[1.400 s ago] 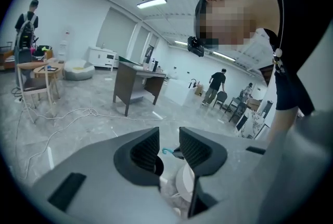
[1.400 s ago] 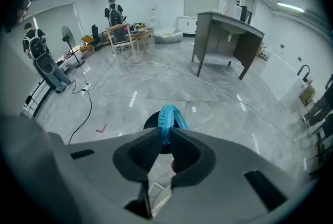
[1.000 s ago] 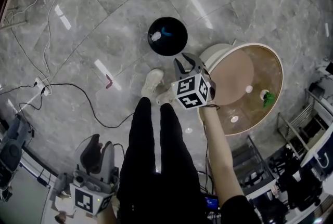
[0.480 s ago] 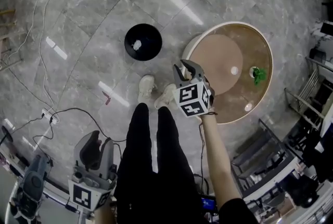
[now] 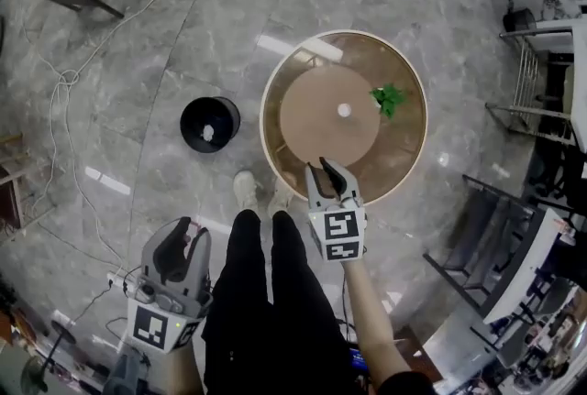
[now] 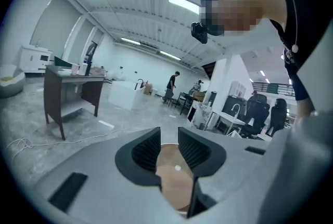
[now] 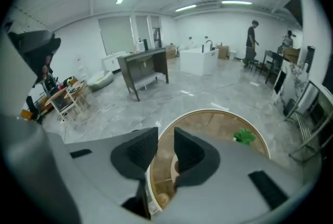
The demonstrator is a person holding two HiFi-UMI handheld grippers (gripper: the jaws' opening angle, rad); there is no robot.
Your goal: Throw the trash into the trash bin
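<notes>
Pointing across the table (image 5: 404,155) toward the green trash (image 5: 389,97) lying there, the right tongs (image 5: 326,173) stood parted and empty, just narrowed, seemingly lined up for a pick. The left tongs (image 5: 181,235), likewise parted, empty and just narrowed, hung idle. The bin (image 5: 194,116) held a white scrap (image 5: 207,134).

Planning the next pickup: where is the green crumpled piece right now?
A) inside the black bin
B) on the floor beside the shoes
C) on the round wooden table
C: the green crumpled piece lies on the outer ring of the round wooden table, apart from the black bin, which stands on the floor.
</notes>
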